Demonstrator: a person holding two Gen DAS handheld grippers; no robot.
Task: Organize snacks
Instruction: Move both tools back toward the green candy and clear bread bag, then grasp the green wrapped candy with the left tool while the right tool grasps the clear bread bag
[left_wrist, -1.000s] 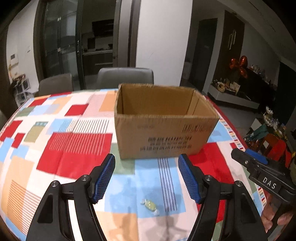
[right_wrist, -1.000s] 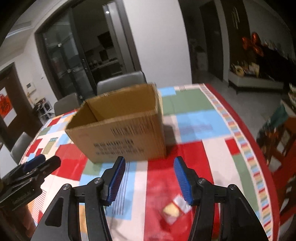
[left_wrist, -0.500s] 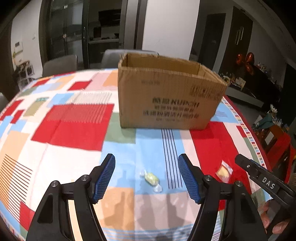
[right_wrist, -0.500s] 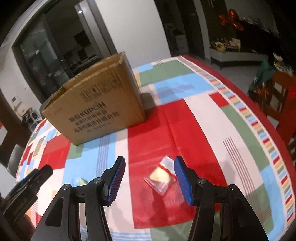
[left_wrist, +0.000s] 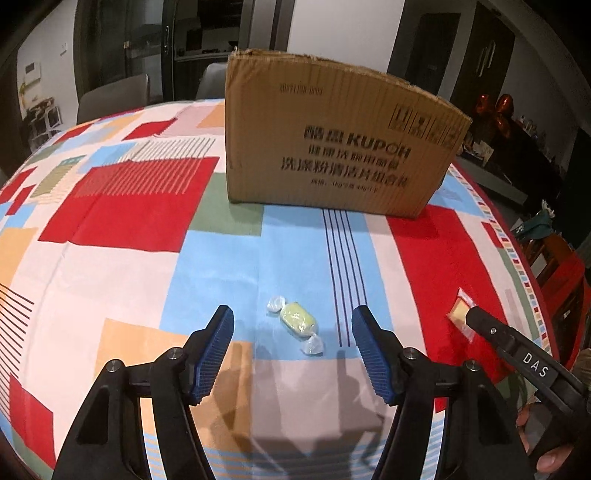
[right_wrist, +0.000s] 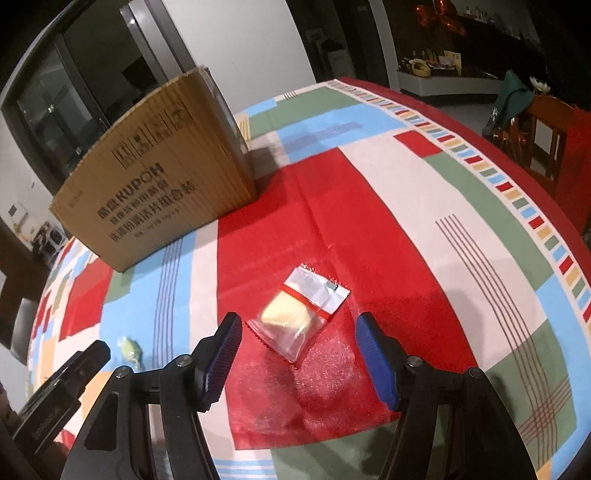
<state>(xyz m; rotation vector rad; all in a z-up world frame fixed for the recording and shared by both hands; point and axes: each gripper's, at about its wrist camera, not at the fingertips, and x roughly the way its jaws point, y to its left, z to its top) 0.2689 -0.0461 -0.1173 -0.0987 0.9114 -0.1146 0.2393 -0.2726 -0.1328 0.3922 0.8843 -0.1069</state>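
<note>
A green wrapped candy (left_wrist: 296, 320) lies on the patterned tablecloth, between and just ahead of the open jaws of my left gripper (left_wrist: 292, 349). A clear packet with a yellow snack (right_wrist: 300, 315) lies on a red patch, between the open jaws of my right gripper (right_wrist: 298, 353). Both grippers are low over the table and empty. The cardboard box (left_wrist: 334, 138) stands behind the snacks; only its printed outer wall shows. The candy (right_wrist: 128, 349) also shows in the right wrist view, and the packet (left_wrist: 460, 312) at the right of the left wrist view.
The round table's edge (right_wrist: 569, 206) curves close on the right, with a wooden chair (right_wrist: 546, 136) beyond it. Grey chairs (left_wrist: 110, 98) stand behind the table. The other gripper's finger (left_wrist: 517, 354) reaches into the left wrist view at the right.
Both grippers have come down and forward toward the table. The candy now lies between the left jaws and the packet between the right jaws. The box interior is no longer visible.
</note>
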